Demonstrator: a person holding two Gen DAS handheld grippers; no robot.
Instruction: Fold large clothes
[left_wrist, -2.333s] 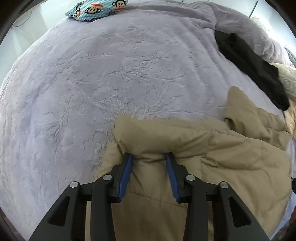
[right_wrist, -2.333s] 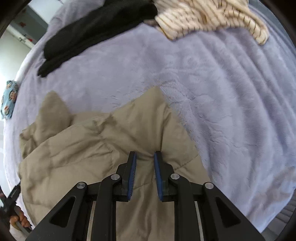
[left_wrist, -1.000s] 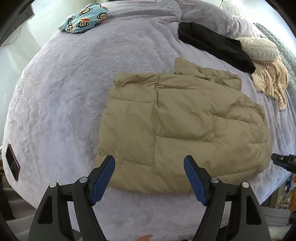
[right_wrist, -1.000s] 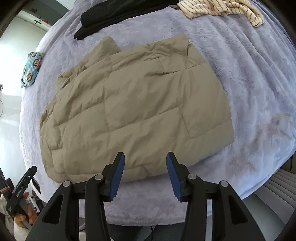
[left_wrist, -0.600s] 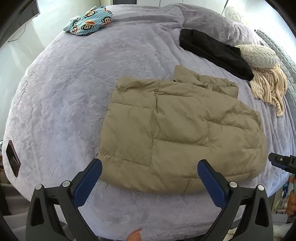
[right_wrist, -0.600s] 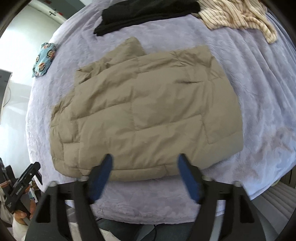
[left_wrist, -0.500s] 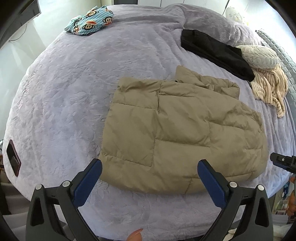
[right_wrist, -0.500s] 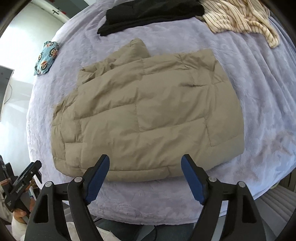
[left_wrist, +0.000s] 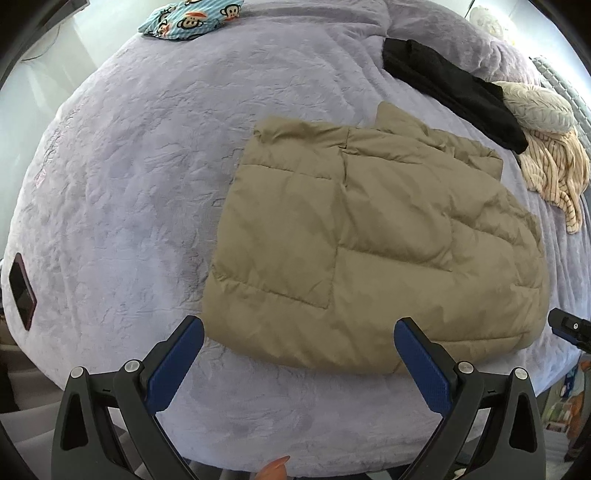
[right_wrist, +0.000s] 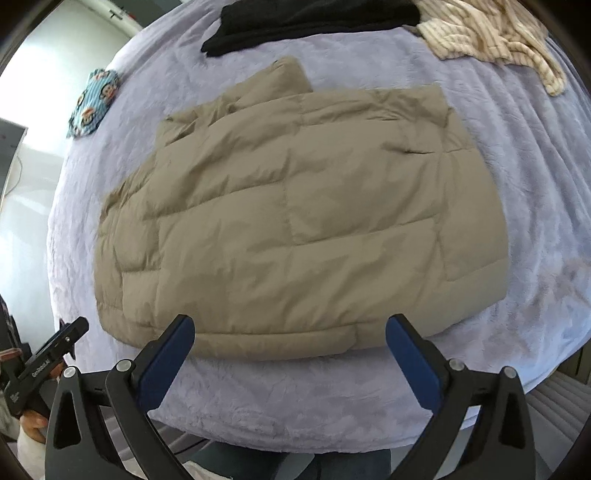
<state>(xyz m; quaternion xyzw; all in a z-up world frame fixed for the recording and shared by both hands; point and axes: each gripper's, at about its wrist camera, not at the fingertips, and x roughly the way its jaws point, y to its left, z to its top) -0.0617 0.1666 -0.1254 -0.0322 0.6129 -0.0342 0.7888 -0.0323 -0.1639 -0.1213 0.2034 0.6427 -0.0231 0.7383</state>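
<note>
Only "GenRobot.AI" on left gripper (right_wrist: 40, 365) body.

- Left gripper (left_wrist: 298, 334) jaws spread wide, holding nothing.
- Folded tan jacket (left_wrist: 376, 236) flat on lavender bed (left_wrist: 129, 184).
- Black garment (left_wrist: 450, 92) beyond it.

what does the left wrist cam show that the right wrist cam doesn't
Only the left wrist view shows the dark phone at the bed's left edge and the pale knitted cushion.

Only the right wrist view shows the person's legs below the bed edge.

Both show the tan puffer jacket folded on the lavender blanket, the black garment, the striped cream garment, the monkey-print cloth, and wide-open jaws on the left gripper and right gripper.
</note>
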